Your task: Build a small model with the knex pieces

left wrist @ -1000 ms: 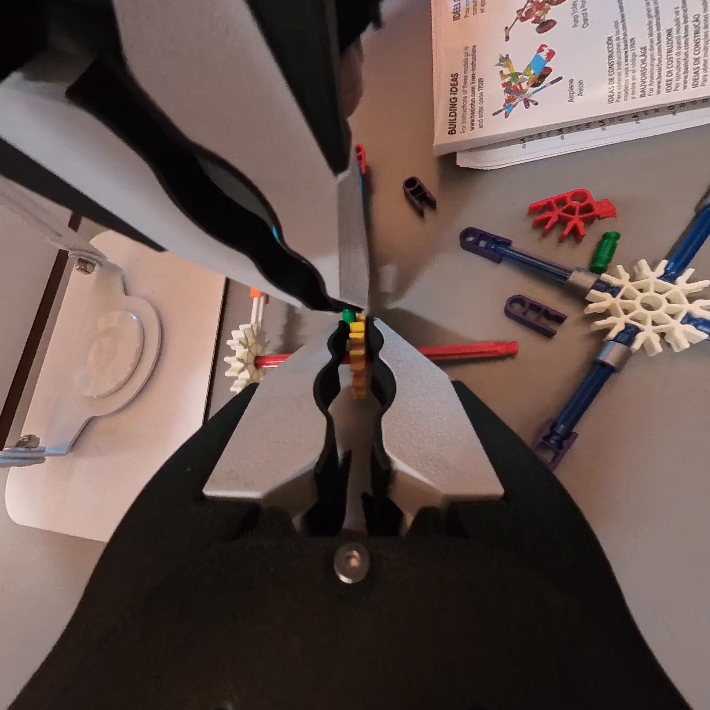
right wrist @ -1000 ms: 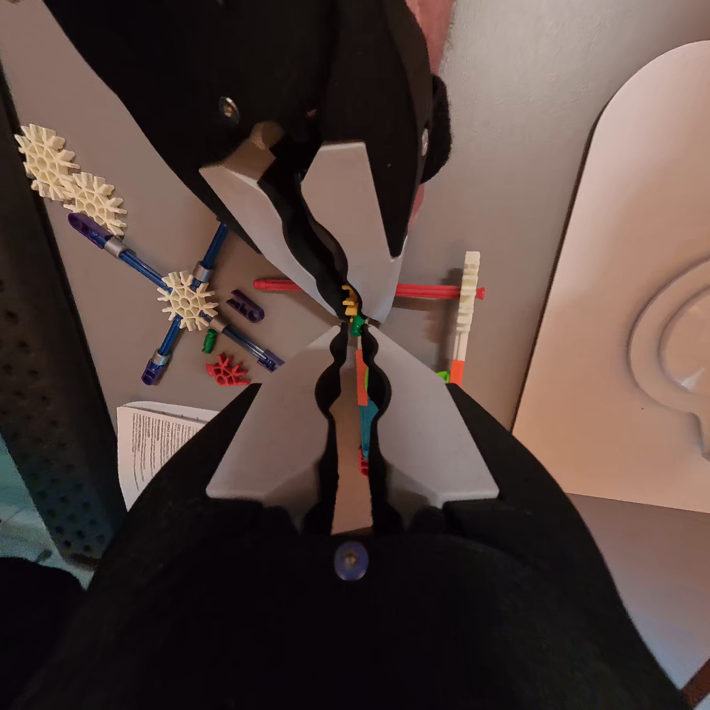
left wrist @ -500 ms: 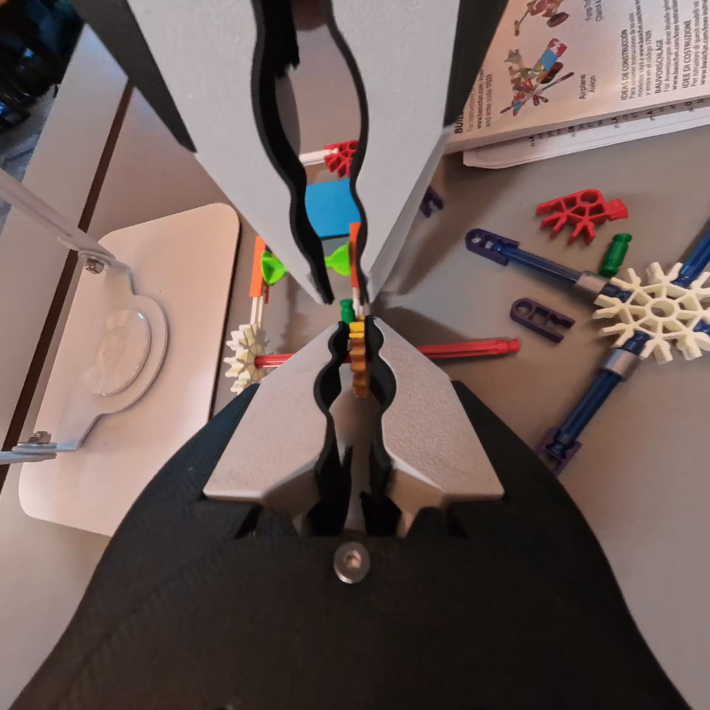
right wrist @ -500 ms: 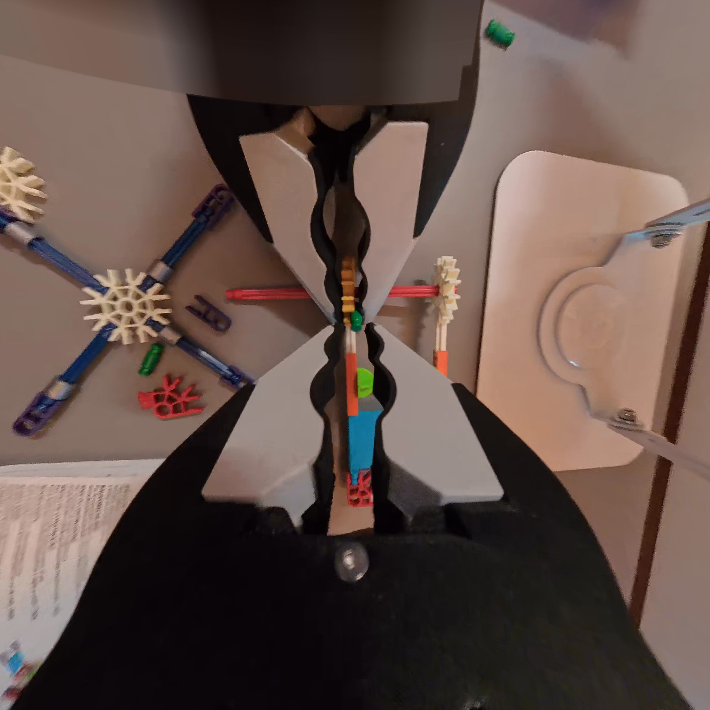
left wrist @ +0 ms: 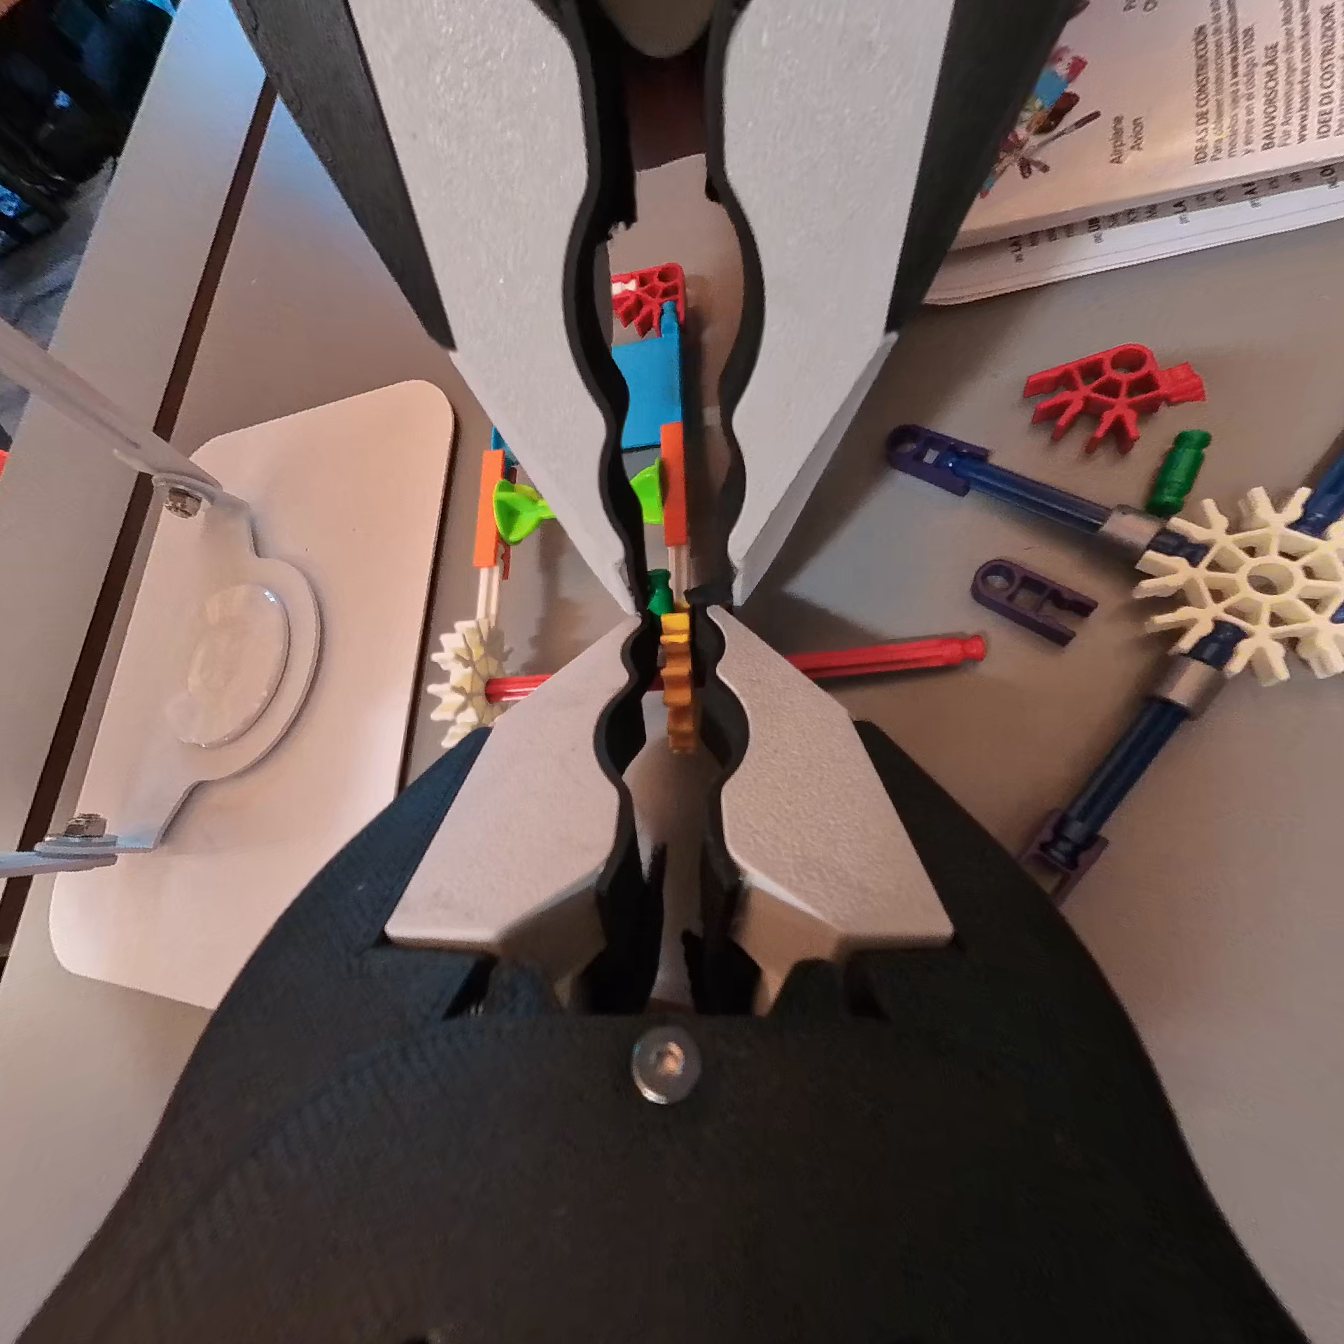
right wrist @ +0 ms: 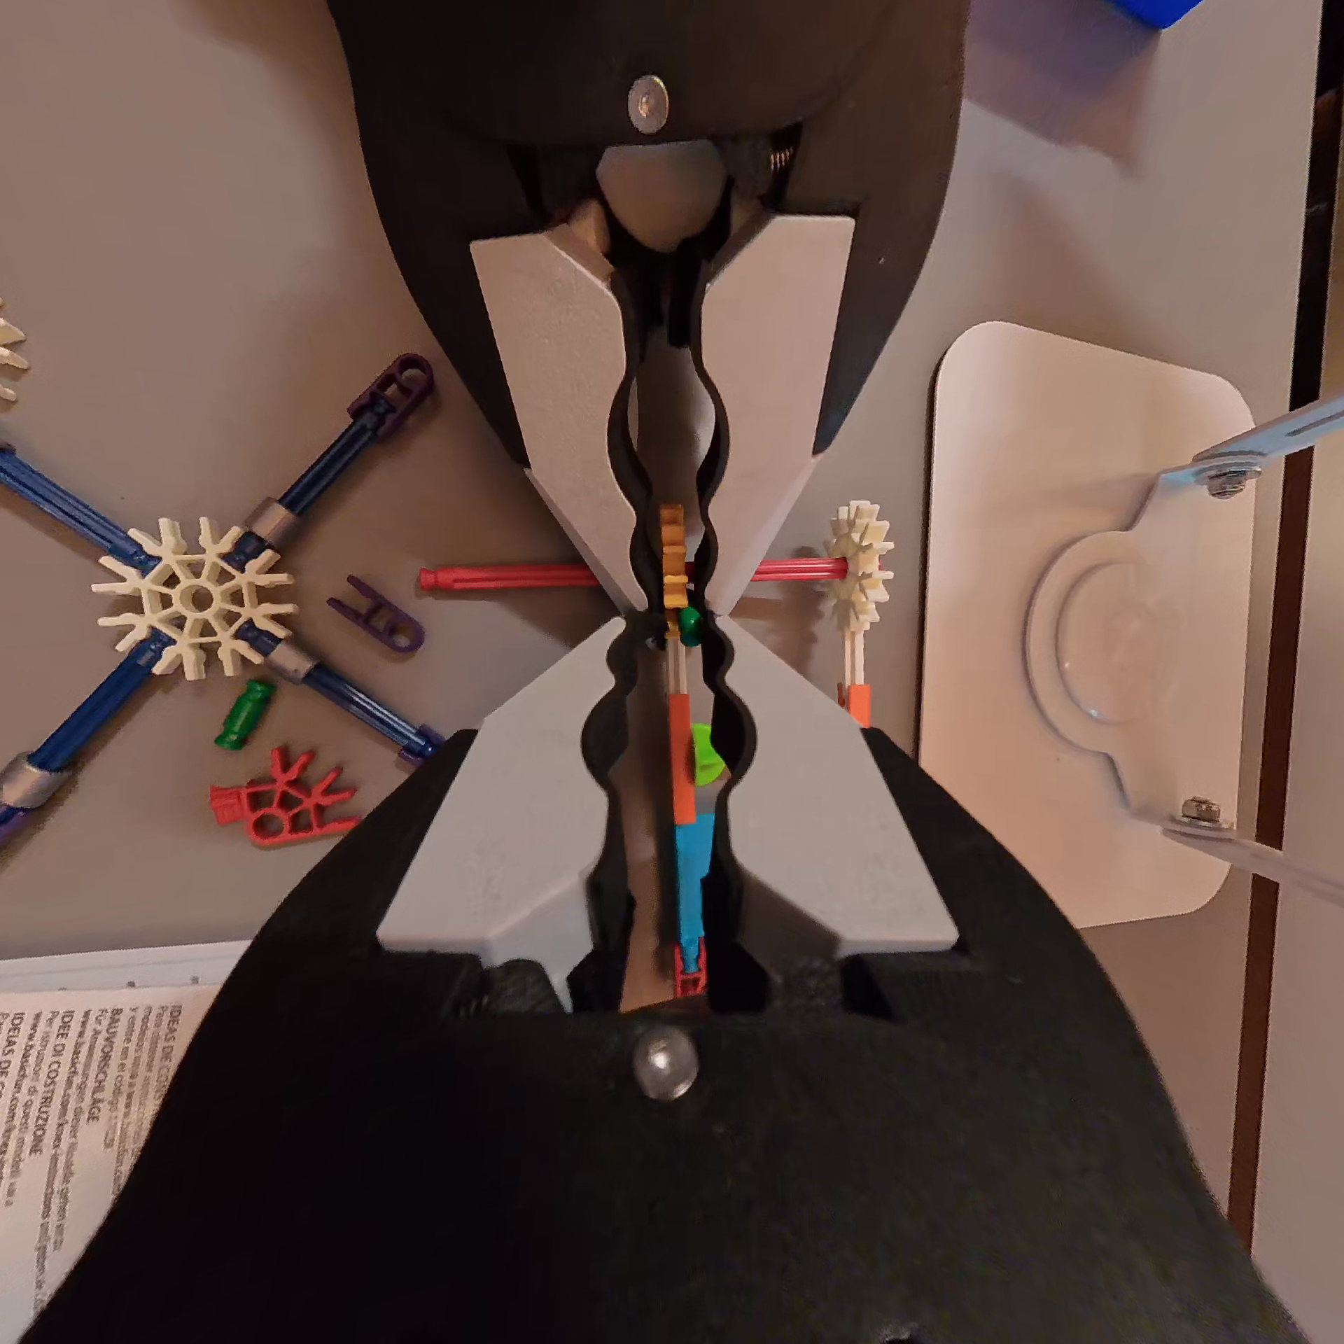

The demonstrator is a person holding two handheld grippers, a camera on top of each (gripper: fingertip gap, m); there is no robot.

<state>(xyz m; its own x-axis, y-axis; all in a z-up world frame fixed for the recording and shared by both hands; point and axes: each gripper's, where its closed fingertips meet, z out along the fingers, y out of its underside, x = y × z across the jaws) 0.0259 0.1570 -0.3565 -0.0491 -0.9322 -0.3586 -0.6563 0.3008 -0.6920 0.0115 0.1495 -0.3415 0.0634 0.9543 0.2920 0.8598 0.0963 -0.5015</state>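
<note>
My left gripper (left wrist: 676,625) is shut on a yellow toothed connector (left wrist: 676,684) that sits on a red rod (left wrist: 880,658) lying across the grey table. A white snowflake connector (left wrist: 469,673) caps the rod's left end. My right gripper (right wrist: 673,625) faces it tip to tip. It is shut on a thin white rod with an orange sleeve (right wrist: 680,749), a blue panel (right wrist: 691,880) and a red connector (right wrist: 687,974). A small green piece (right wrist: 687,625) sits where the rod meets the yellow connector (right wrist: 673,553). A lime-green piece (left wrist: 516,513) hangs beside a second orange-sleeved rod.
Loose on the table to the right in the left wrist view are a red fan connector (left wrist: 1105,396), a green short rod (left wrist: 1178,473), a purple clip (left wrist: 1033,600) and a blue-rod cross with a white snowflake hub (left wrist: 1251,596). A booklet (left wrist: 1164,145) lies behind. A white plate with a clear bracket (left wrist: 240,654) lies left. My two grippers' fingertips are within a few centimetres of each other. The right tips stand about 7 cm off the purple clip (left wrist: 1033,600). My right wrist view (right wrist: 376,618) looks at it from another angle.
The right gripper has swung from a tilted pose to straight opposite the left gripper, carrying its rod assembly. The left gripper has kept still on the yellow connector.
</note>
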